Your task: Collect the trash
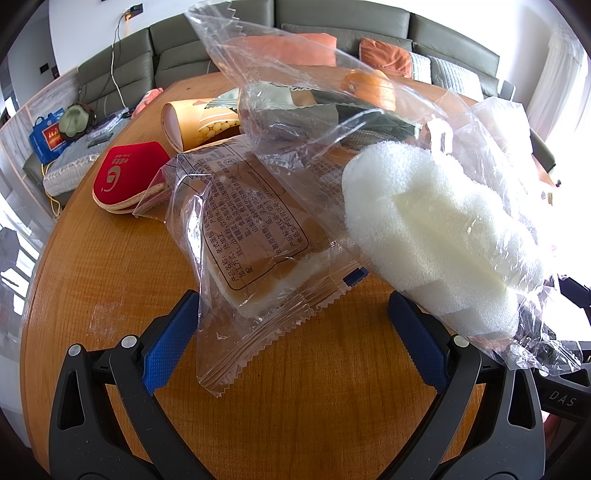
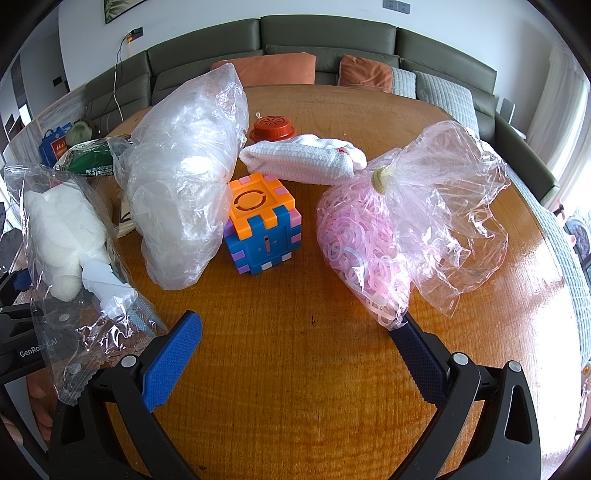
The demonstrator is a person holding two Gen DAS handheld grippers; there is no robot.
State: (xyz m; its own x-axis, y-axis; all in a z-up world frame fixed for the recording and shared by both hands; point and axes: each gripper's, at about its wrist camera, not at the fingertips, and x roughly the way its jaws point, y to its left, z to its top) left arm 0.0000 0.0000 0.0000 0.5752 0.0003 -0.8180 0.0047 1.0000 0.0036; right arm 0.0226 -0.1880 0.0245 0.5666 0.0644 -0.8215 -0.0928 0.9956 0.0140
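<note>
In the left wrist view my left gripper point(image 1: 291, 332) is open low over the round wooden table point(image 1: 110, 280). A clear bread wrapper point(image 1: 255, 236) with a slice inside lies between its fingers, touching neither. A clear bag of white foam point(image 1: 436, 236) leans across its right finger point(image 1: 417, 339). In the right wrist view my right gripper point(image 2: 295, 350) is open with nothing between the fingers. Its right fingertip touches a clear bag of pink rubber bands point(image 2: 362, 236). The foam bag point(image 2: 62, 236) shows at the left, draped over the other gripper's body.
A tipped paper cup point(image 1: 195, 122), a red pouch point(image 1: 125, 173) and an orange point(image 1: 369, 86) lie beyond the wrapper. A big crumpled clear bag point(image 2: 184, 177), a toy cube point(image 2: 262, 229), a white towel point(image 2: 303, 158) and a red lid point(image 2: 273, 127) stand mid-table. A green sofa point(image 2: 325, 33) runs behind.
</note>
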